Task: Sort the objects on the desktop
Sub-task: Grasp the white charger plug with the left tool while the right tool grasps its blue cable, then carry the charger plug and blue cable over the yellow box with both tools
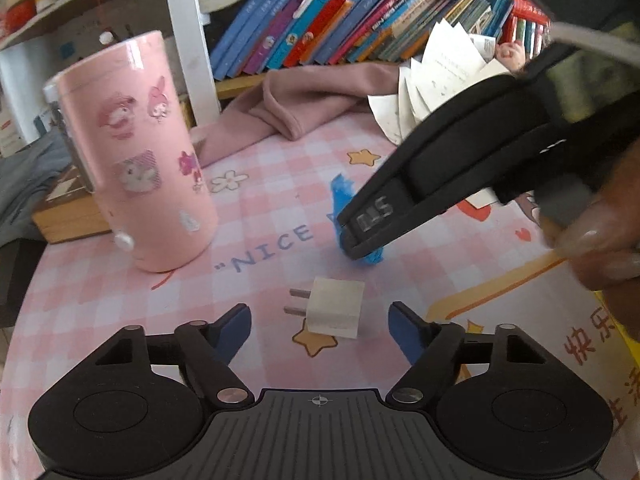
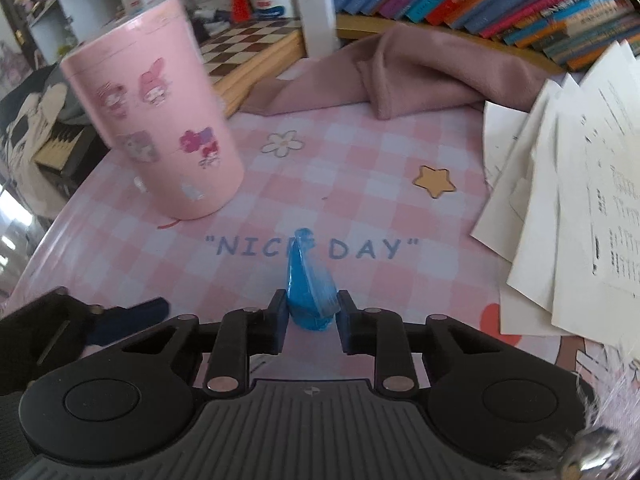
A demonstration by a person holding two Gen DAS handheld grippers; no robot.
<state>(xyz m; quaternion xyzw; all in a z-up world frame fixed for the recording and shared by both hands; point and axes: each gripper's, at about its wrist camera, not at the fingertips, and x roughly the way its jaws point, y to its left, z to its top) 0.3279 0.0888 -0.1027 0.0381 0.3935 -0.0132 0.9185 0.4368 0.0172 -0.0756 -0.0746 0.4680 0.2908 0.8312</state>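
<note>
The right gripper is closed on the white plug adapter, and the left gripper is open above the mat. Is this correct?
Not quite. The right gripper is closed on the blue wrapper, as the right wrist view shows. The white plug adapter lies free on the mat, in front of the open left gripper.

Plug [image 1: 334,312] right of cup [image 1: 138,156]

**Right tool clamped, left tool spread**

The left tool [image 1: 320,322] points down at a slant, and its two blue pads stand well apart with nothing pressed between them. The right tool [image 2: 311,320] also tilts downward; its pads squeeze a blue object [image 2: 310,280]. A hand [image 1: 600,236] holds the right tool from behind.
</note>
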